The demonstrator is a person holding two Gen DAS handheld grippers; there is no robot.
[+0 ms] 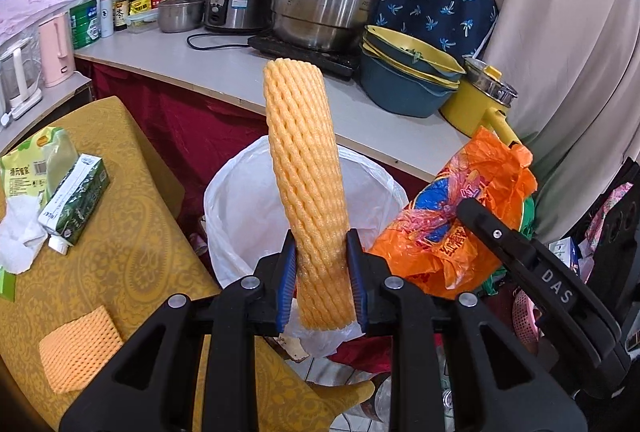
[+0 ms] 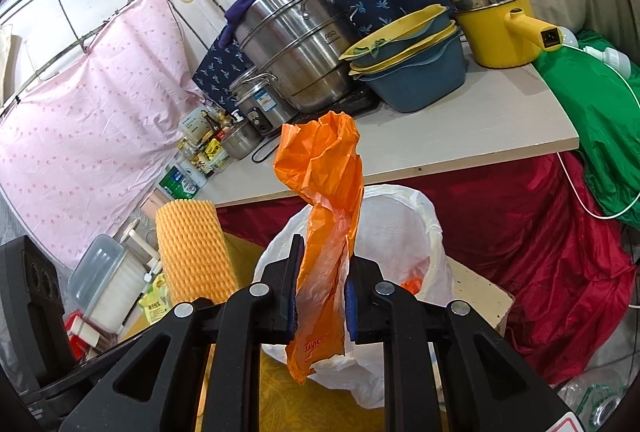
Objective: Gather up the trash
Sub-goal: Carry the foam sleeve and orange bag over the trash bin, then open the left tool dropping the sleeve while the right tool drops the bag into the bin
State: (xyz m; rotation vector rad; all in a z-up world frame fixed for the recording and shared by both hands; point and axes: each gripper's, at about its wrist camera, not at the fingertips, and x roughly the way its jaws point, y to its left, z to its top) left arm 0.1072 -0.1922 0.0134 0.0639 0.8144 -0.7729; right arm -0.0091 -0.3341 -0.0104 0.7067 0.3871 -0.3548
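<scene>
My left gripper (image 1: 322, 280) is shut on an orange foam fruit net (image 1: 304, 168) that stands upright above the white-lined trash bin (image 1: 244, 200). My right gripper (image 2: 322, 296) is shut on a crumpled orange plastic bag (image 2: 328, 192), also held over the bin (image 2: 404, 228). The bag (image 1: 452, 228) and the right gripper's black body show at the right of the left wrist view. The foam net (image 2: 192, 248) shows at the left of the right wrist view.
A yellow-clothed table (image 1: 120, 232) at left holds a second foam net (image 1: 78, 352), a green milk carton (image 1: 76, 204), a tissue (image 1: 18, 236) and a green packet (image 1: 32, 160). The counter (image 1: 224, 68) behind carries pots, bowls and bottles. Red cloth (image 2: 540, 232) hangs below it.
</scene>
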